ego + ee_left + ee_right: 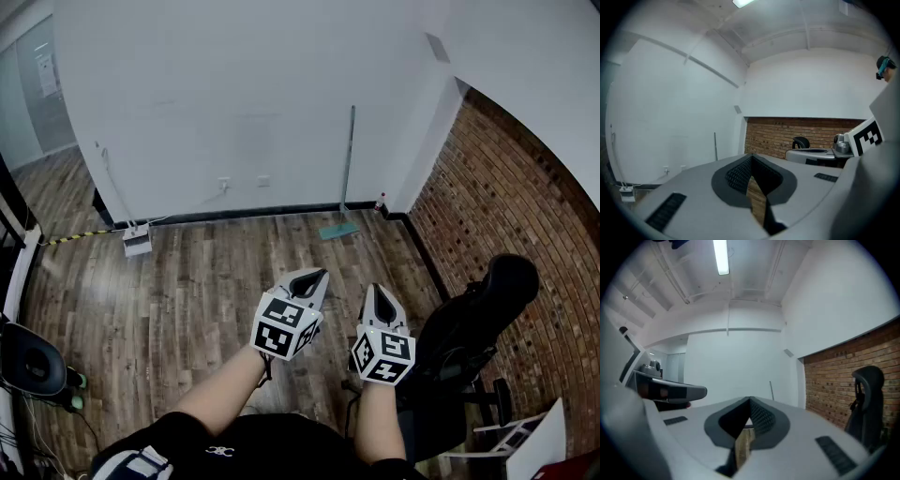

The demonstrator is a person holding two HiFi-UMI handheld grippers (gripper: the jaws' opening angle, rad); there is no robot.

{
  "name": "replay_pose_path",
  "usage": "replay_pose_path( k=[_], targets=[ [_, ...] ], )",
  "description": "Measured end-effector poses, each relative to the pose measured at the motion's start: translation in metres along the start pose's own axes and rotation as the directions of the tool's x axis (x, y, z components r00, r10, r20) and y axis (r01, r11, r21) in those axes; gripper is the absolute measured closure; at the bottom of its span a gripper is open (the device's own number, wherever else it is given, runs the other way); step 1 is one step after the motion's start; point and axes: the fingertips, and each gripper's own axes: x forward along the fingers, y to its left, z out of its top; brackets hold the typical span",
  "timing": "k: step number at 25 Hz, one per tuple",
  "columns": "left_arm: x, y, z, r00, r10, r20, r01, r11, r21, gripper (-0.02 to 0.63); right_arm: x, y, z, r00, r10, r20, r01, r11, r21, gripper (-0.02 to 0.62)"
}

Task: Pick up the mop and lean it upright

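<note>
My left tool (317, 276) and right tool (377, 291) are closed and empty, side by side above the wood floor (187, 281). The mop (346, 178) leans upright against the white wall (234, 112) ahead.

The person holds two tools out in front, low down, side by side, near each other but not touching. The left tool (314, 278) points forward and a little to the right. Its two jaws are pressed together at the tips and it is empty. The right tool (378, 292) points straight ahead. Its jaws are pressed together too, and it is empty. The left marker cube (284, 325) and the right marker cube (383, 356) sit at the back of the tools. The left forearm (220, 389) and right forearm (375, 422) are bare and reach forward from the body
</note>
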Motion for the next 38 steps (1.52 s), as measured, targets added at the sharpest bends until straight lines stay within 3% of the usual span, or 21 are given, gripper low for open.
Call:
replay_pose_path(
  k=[10, 21, 28, 31, 38],
  targets=[
    [-0.004, 0.033, -0.007, 1.000, -0.001, 0.004, 0.001, 1.000, 0.009, 0.609, 0.019, 0.025, -0.005, 1.000, -0.015, -0.011, 0.015, 1.000, 0.002, 0.583],
    [0.007, 0.065, -0.017, 0.995, -0.089, -0.035, 0.090, 0.996, 0.023, 0.609, 0.036, 0.049, -0.010, 0.996, -0.085, -0.015, 0.086, 0.996, 0.024, 0.583],
    [0.069, 0.077, -0.023, 0.992, -0.110, -0.057, 0.110, 0.994, -0.003, 0.609, 0.086, -0.002, -0.019, 0.990, -0.139, -0.015, 0.140, 0.985, 0.100, 0.581],
    [0.115, 0.082, -0.017, 0.995, -0.081, -0.066, 0.083, 0.996, 0.022, 0.609, 0.127, -0.026, -0.016, 0.997, -0.077, -0.025, 0.079, 0.992, 0.095, 0.583],
    [0.224, 0.076, 0.035, 0.999, -0.030, -0.029, 0.032, 0.998, 0.062, 0.609, 0.214, -0.093, 0.037, 0.999, 0.040, 0.021, -0.041, 0.998, 0.057, 0.583]
  ],
)
